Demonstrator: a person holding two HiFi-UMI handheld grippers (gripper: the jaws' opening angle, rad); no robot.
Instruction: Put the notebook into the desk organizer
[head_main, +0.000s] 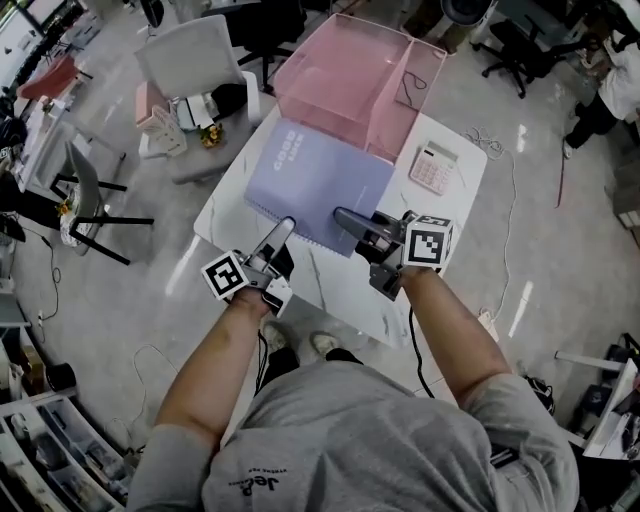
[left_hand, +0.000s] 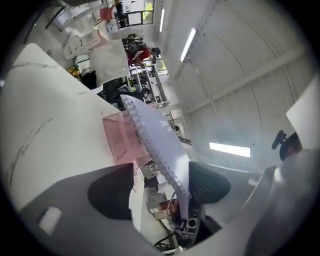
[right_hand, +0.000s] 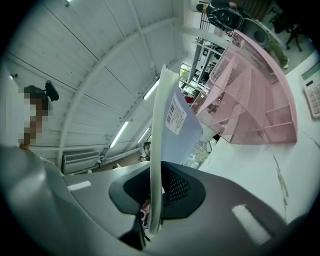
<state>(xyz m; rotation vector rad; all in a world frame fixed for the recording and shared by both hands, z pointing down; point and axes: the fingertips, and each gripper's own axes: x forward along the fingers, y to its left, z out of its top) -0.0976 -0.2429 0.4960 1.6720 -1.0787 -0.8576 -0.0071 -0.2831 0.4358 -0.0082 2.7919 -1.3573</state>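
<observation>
Notebook (head_main: 315, 185): lavender, spiral-bound, raised on a tilt off white table (head_main: 345, 295), just near of pink mesh desk organizer (head_main: 345, 60), not yet inside. Right gripper (head_main: 345, 217): clamped tight on notebook's near edge, cover pinched between both pads. Left gripper (head_main: 285, 228): jaws spread wide at near-left corner, spiral binding between them, pads not pressing. Pink calculator (head_main: 434, 168): flat on table, right of notebook, beside organizer. White chair (head_main: 195, 55): on floor, far left
</observation>
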